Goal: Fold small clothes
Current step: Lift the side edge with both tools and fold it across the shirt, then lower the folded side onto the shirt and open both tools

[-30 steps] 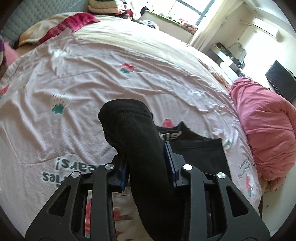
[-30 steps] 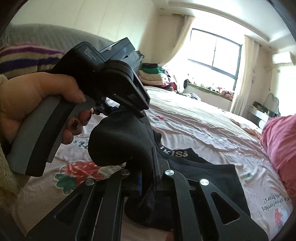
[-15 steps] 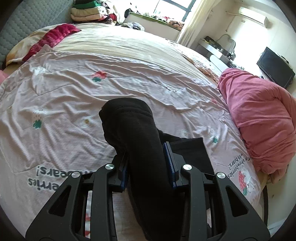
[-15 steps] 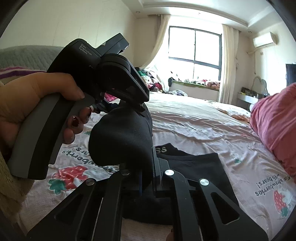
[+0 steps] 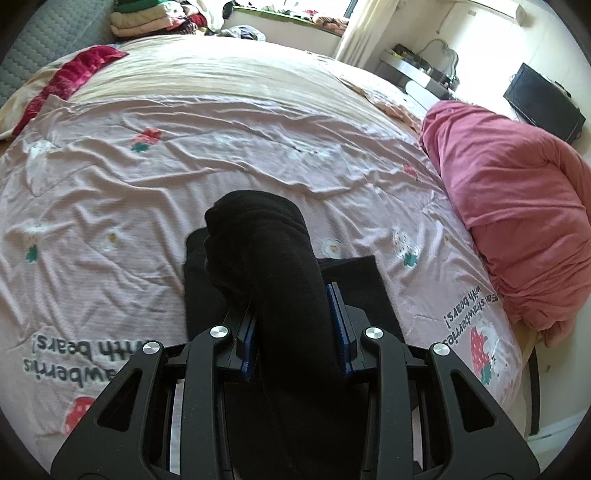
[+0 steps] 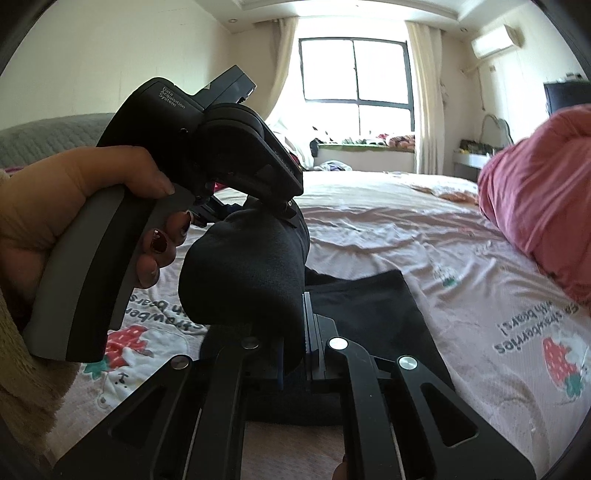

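A black garment (image 5: pixel 354 280) lies partly flat on the pink strawberry-print bedsheet (image 5: pixel 147 166). A thick fold of it (image 5: pixel 258 240) is lifted and bulges up between the blue pads of my left gripper (image 5: pixel 293 325), which is shut on it. In the right wrist view the same black fold (image 6: pixel 243 273) hangs between both tools. My right gripper (image 6: pixel 295 343) is shut on its lower part. The left gripper's body (image 6: pixel 221 147), held by a hand (image 6: pixel 74 192), clamps the top. The flat part (image 6: pixel 369 306) lies beyond. The garment's waistband is hidden.
A heaped pink duvet (image 5: pixel 517 206) fills the bed's right side near its edge. A red and cream pillow (image 5: pixel 70 74) lies at the far left, with stacked clothes (image 5: pixel 144 18) behind it. A desk and dark screen (image 5: pixel 543 99) stand past the bed.
Both grippers carried the black fold across the bed toward the pink duvet. The lettered waistband that showed a second ago is now covered. Both grips stayed shut.
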`<state>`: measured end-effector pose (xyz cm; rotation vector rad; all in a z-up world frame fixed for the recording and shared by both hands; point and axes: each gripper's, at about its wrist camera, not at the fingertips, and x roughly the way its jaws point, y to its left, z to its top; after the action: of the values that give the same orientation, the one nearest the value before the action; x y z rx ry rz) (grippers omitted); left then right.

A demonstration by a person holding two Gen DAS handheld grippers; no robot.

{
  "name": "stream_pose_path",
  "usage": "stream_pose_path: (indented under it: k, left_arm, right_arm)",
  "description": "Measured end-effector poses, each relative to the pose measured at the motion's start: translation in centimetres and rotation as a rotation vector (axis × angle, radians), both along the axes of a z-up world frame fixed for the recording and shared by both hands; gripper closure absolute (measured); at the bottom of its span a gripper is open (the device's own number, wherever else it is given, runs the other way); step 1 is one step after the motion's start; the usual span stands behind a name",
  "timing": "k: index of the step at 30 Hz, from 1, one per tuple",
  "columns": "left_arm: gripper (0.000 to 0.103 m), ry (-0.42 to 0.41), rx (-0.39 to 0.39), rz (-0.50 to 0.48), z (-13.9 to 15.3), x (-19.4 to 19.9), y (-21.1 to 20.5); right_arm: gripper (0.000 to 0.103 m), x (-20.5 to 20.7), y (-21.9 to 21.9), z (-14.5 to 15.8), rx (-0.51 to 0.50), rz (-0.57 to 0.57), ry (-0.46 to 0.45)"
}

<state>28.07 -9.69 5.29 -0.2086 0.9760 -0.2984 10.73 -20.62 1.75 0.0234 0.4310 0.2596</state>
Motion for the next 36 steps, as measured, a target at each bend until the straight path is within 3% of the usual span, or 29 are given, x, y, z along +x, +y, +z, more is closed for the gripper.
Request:
stream_pose_path:
  k: [13, 16, 18, 19, 22, 25, 26, 28, 31, 34, 36]
  left_arm:
    - [0.077, 0.089, 0.067, -0.055, -3.7, 2.7, -7.0]
    - [0.065, 0.12, 0.066, -0.066, -4.6, 3.4, -8.2]
    - [0.043, 0.15, 0.024, -0.081, -5.1, 3.8, -8.7]
    - [0.039, 0.151, 0.003, -0.082, -5.0, 3.9, -8.8]
    - [0.034, 0.118, -0.063, -0.084, -4.2, 3.4, -8.5]
    - [0.032, 0.073, -0.07, -0.049, -3.4, 2.6, -7.1]
    - [0.032, 0.061, -0.06, -0.034, -3.4, 2.2, -6.5]
    - [0.032, 0.027, -0.023, 0.0, -3.3, 1.1, -4.8]
    - [0.032, -0.004, 0.055, 0.029, -3.8, -0.4, -2.9]
    - [0.032, -0.02, 0.139, 0.051, -4.7, -2.2, -1.4]
    - [0.032, -0.015, 0.167, 0.057, -5.4, -3.0, -0.8]
  right_arm:
    - [0.097, 2.2, -5.7, -3.7, 0.174, -0.08, 0.164]
    - [0.096, 2.6, -6.7, -4.7, 0.242, -0.074, 0.223]
    - [0.095, 3.1, -7.8, -5.9, 0.324, -0.07, 0.297]
    - [0.093, 3.4, -8.6, -6.7, 0.374, -0.079, 0.342]
    - [0.086, 3.8, -10.4, -8.3, 0.509, -0.079, 0.423]
    - [0.082, 3.8, -12.2, -8.9, 0.643, -0.045, 0.475]
    - [0.08, 3.8, -12.4, -8.8, 0.652, -0.039, 0.481]
    - [0.062, 3.7, -12.7, -8.1, 0.67, -0.011, 0.479]
    - [0.044, 3.9, -12.9, -6.5, 0.65, 0.01, 0.462]
    - [0.043, 4.5, -13.1, -4.4, 0.591, -0.008, 0.419]
    - [0.043, 5.6, -12.7, -2.8, 0.494, -0.021, 0.369]
